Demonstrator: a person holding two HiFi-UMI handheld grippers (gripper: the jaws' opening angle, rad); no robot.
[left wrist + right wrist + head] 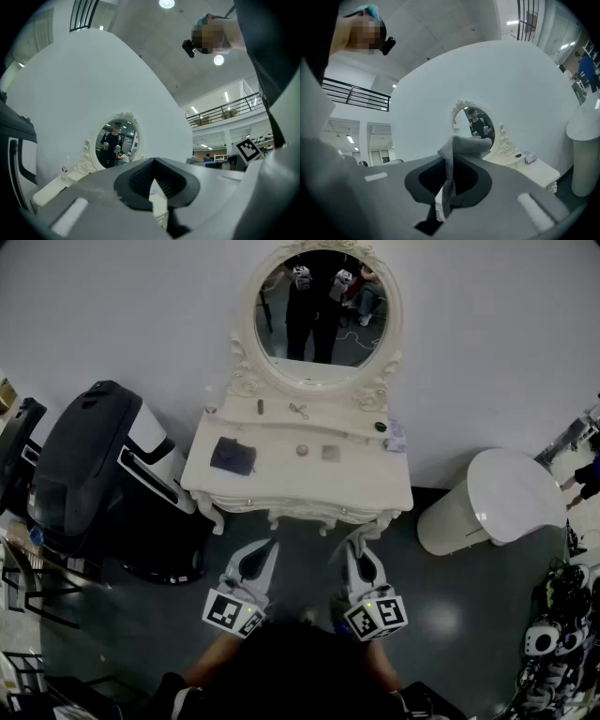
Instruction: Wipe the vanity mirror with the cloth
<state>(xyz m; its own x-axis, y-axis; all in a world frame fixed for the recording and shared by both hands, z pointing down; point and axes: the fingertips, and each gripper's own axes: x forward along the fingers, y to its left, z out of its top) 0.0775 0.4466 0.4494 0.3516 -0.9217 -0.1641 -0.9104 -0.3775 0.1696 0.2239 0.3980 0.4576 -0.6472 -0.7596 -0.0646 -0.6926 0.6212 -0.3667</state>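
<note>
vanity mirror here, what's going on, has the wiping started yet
A person stands facing the white vanity table with a gripper in each hand. The right gripper is shut on a grey cloth. The left gripper is shut with nothing in it. Both are held low, in front of the table and short of the vanity mirror, so the cloth is not yet on the glass and no wiping has begun.
</note>
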